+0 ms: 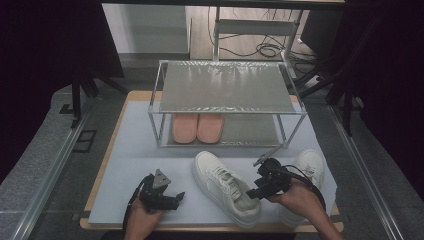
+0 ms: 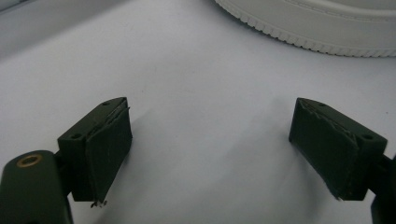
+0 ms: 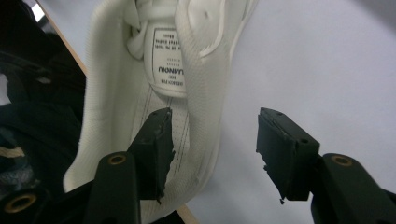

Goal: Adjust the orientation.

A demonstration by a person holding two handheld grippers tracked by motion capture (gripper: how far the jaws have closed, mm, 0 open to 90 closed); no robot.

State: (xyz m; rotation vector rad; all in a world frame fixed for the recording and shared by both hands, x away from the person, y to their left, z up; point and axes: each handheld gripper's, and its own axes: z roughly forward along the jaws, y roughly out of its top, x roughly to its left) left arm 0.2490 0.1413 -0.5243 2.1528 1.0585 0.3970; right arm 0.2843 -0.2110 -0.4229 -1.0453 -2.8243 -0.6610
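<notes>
One gripper [image 3: 212, 154] astride white sneaker [image 3: 154, 93] collar, unclamped.

I count two white sneakers [image 1: 226, 187] [image 1: 306, 172] on my worktop [image 1: 130, 165], and two pink slippers [image 1: 184, 128] [image 1: 210, 128] side by side on the lower level of the one rack [image 1: 227, 87]. I hold two tongs [image 1: 176, 198] [image 1: 252, 192], one per hand.
</notes>
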